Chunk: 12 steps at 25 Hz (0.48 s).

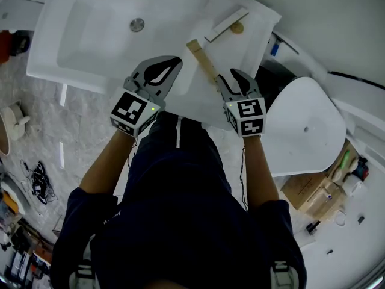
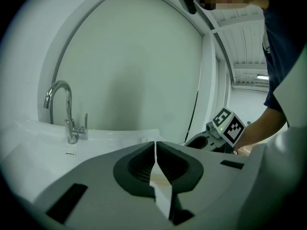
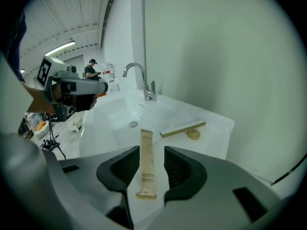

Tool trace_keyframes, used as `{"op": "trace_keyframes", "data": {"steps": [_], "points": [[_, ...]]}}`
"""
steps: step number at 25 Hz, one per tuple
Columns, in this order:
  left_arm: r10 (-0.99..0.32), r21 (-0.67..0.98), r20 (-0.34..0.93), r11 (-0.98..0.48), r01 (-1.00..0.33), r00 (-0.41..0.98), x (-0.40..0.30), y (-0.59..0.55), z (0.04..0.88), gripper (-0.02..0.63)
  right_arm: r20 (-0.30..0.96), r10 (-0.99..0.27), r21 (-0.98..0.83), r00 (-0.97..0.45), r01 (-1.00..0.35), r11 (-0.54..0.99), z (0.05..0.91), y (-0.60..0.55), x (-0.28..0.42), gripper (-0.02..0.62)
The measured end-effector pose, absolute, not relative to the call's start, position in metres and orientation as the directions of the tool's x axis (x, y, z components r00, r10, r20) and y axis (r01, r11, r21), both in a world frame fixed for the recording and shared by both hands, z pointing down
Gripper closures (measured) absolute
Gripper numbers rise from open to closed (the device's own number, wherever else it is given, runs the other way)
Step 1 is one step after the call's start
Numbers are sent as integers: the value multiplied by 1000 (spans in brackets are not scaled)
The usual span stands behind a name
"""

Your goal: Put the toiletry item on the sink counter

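A long tan toothbrush packet point(image 1: 203, 62) point(image 3: 147, 164) lies flat on the white sink counter point(image 1: 255, 26) to the right of the basin. My right gripper point(image 1: 228, 75) point(image 3: 151, 150) stands open around the packet's near end, with a gap between each pad and the packet. My left gripper point(image 1: 173, 64) point(image 2: 155, 145) hovers over the counter's front edge just left of the packet, shut with nothing in it. The right gripper's marker cube point(image 2: 229, 126) shows in the left gripper view.
The basin point(image 1: 102, 29) with drain point(image 1: 137, 24) and chrome faucet point(image 3: 142, 83) point(image 2: 67, 114) lies to the left. A thin boxed item point(image 1: 225, 24) point(image 3: 182, 128) and a small round piece point(image 1: 238, 27) rest near the counter's back. A white toilet lid point(image 1: 307, 128) is at the right.
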<state>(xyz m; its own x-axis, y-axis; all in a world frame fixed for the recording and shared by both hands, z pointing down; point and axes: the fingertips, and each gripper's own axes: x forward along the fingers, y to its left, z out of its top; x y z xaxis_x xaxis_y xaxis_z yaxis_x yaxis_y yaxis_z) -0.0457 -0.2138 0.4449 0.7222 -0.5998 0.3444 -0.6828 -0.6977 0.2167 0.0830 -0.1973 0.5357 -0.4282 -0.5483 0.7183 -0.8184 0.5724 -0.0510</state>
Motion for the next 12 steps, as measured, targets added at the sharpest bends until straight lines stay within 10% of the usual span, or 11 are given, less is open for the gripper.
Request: {"op": "trace_keyframes", "data": {"steps": [12], "points": [[-606,151,319,-727,-670,729,-43,-222,407,568,614,-659,-40,-434,-851,523,469,-215,90,429]]}}
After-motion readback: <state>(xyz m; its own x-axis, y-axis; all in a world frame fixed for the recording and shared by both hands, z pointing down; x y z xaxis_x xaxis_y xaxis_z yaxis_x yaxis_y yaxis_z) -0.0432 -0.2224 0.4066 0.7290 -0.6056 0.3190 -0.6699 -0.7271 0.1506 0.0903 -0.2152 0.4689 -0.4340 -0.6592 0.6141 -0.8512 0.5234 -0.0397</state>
